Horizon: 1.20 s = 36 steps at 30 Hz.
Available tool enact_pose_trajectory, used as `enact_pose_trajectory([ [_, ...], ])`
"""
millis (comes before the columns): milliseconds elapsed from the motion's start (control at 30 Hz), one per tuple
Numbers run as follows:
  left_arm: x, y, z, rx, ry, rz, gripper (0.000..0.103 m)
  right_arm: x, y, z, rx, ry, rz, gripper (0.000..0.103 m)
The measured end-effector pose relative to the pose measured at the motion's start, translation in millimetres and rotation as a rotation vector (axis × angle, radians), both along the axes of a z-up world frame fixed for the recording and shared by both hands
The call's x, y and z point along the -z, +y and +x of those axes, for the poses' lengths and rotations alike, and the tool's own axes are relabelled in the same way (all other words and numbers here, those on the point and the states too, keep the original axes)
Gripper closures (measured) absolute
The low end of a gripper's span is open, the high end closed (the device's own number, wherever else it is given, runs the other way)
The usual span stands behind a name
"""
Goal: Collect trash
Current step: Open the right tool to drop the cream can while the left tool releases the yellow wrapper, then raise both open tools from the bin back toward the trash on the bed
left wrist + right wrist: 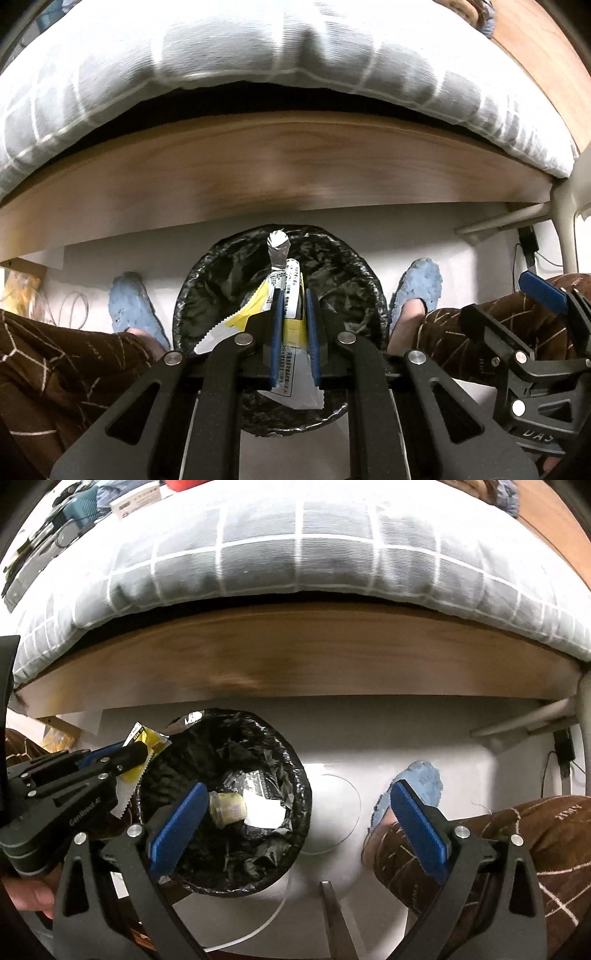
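Blue pads (pixel 277 332) of the left gripper (pixel 292 332) pinch a yellow-and-white wrapper (pixel 290 295) held directly above the bin (pixel 207 288). Inside the bin lie a small jar (pixel 227 808) and white paper (pixel 264 812). The right gripper (pixel 306 823) hangs spread wide and empty, its left pad over the bin and its right pad beyond the bin's rim. Judging from this, the drop is next: lower the wrapper toward the bin's centre, then part the pads fully so it falls clear of the rim.

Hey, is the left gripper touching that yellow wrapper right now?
Touching. In the left wrist view the left gripper's blue pads are closed on the yellow wrapper, pinching it above the black-lined trash bin.
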<state>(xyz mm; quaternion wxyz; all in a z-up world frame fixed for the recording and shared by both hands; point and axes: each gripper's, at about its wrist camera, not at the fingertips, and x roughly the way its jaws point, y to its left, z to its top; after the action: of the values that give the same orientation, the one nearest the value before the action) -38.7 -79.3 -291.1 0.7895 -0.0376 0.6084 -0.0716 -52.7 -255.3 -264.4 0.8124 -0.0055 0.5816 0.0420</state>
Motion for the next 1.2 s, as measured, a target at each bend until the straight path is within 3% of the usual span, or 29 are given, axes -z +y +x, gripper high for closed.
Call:
enact_pose_trajectory([
  [100, -0.6, -4.6, -0.7, 0.01, -0.006, 0.002, 0.087, -1.9, -0.9, -2.3, 0.003, -0.008, 0.0, 0.008],
  [233, -4.5, -4.1, -3.6, 0.003, -0.037, 0.026, 0.057, -3.0, 0.1, -2.8, 0.0, -0.017, 0.002, 0.008],
  [433, -16.0, 2.9, -7.5, -0.014, -0.068, 0.038, 0.032, -18.4, 5.9, -3.1, -0.014, -0.062, 0.015, 0.008],
  [667, -51.6, 23.4, -14.7, -0.062, -0.152, 0.021, 0.013, -50.4, 11.1, -1.2, -0.033, -0.147, 0.031, 0.008],
  [867, -78.7, 35.5, -17.0, -0.091, -0.205, 0.005, 0.006, -73.0, 12.3, 4.5, -0.044, -0.193, 0.045, 0.008],
  [1200, -118.9, 48.9, -10.5, -0.108, -0.291, 0.011, 0.006, -106.2, 15.7, 14.7, -0.062, -0.272, 0.058, 0.008],
])
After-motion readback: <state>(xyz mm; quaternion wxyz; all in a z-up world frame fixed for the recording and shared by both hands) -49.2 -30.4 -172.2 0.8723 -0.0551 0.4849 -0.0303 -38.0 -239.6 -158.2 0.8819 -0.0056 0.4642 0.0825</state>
